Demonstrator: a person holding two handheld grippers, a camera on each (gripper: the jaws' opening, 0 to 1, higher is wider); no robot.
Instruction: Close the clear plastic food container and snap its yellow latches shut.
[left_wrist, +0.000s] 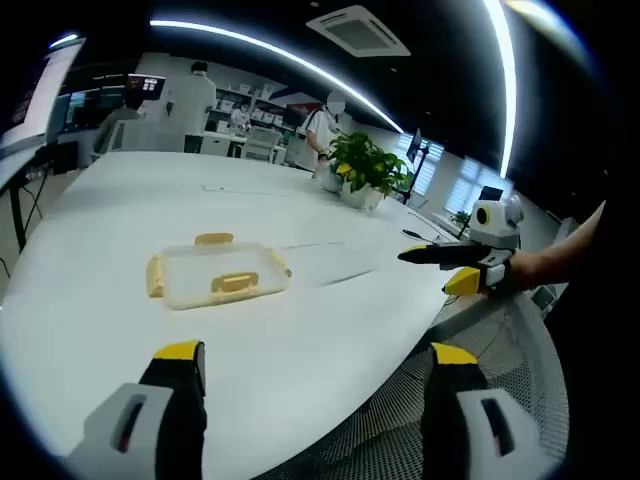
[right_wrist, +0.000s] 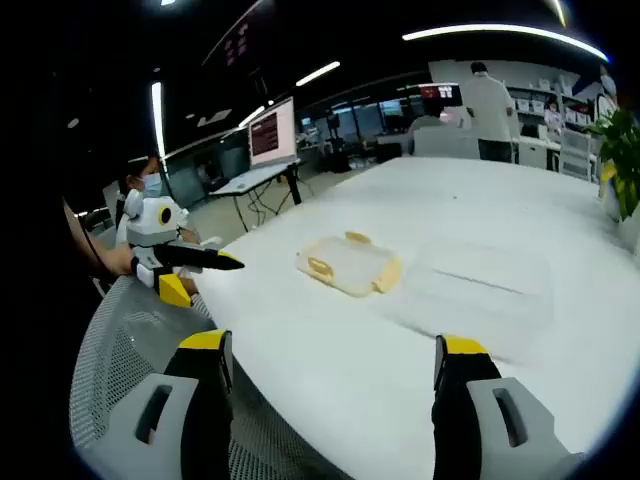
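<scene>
A clear flat piece with yellow latches (left_wrist: 218, 275) on its edges lies on the white table (left_wrist: 120, 200). It appears in the right gripper view too (right_wrist: 350, 265). Beside it, apart from it, rests a second clear plastic piece (left_wrist: 330, 262), faint against the table, larger in the right gripper view (right_wrist: 480, 285). My left gripper (left_wrist: 315, 358) hovers short of the table's near edge, open and holding nothing. My right gripper (right_wrist: 332, 348) is also open and holding nothing, facing the table from the other side. Each gripper is seen from the other's camera, the right gripper (left_wrist: 450, 262) and the left gripper (right_wrist: 190, 262), both off the table edge.
A grey mesh chair (left_wrist: 460, 420) stands under the table edge, also seen in the right gripper view (right_wrist: 120, 340). A potted plant (left_wrist: 365, 165) sits at the far end. People stand at benches behind (left_wrist: 190, 100). A monitor on a stand (right_wrist: 272, 130) is off to one side.
</scene>
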